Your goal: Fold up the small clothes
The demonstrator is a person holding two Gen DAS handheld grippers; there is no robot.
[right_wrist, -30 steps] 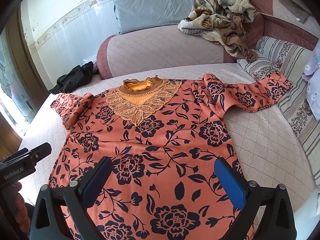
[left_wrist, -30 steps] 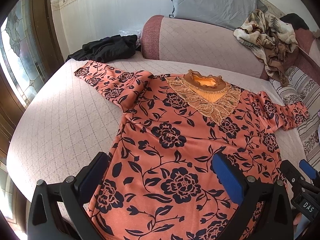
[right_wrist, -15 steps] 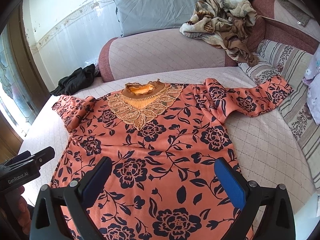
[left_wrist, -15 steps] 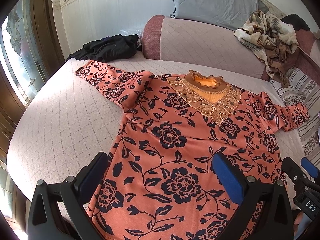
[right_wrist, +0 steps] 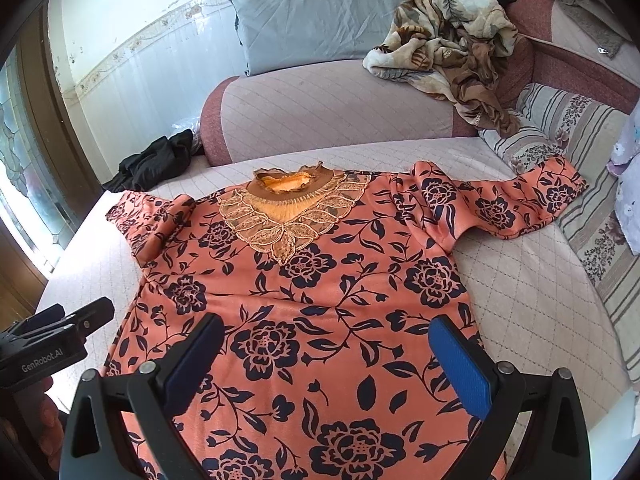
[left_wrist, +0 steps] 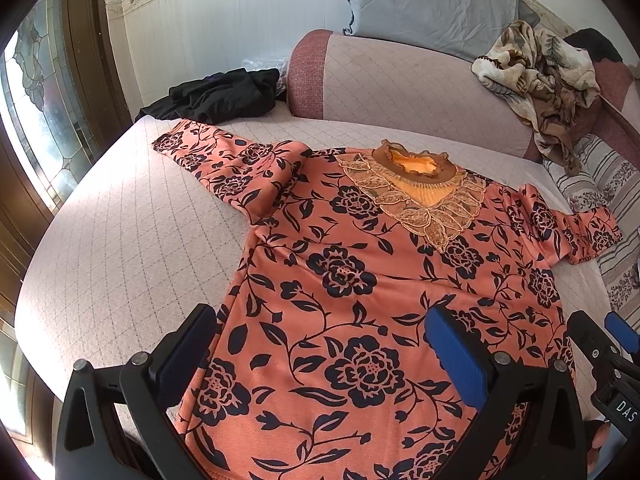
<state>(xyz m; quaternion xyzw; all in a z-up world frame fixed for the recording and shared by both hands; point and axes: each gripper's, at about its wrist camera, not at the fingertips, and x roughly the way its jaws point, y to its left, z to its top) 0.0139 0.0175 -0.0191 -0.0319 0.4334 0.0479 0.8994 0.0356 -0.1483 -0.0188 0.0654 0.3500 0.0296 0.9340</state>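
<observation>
An orange blouse with dark flowers lies spread flat on the quilted bed, its lace collar at the far end. Its left sleeve is bunched near the shoulder, and its right sleeve stretches out toward the striped pillows. My left gripper hovers open over the hem on the left side, holding nothing. Over the hem's right half, my right gripper is open too. Each gripper shows at the edge of the other's view.
A black garment lies at the bed's far left corner. A brown patterned blanket is heaped on the padded headrest, with a grey pillow behind. Striped pillows line the right side. The bed's pale quilt shows beside the blouse.
Both grippers have lifted slightly and tilted up, so the blouse sits a little lower in both views. The blouse has not moved. The jaws stay open.
</observation>
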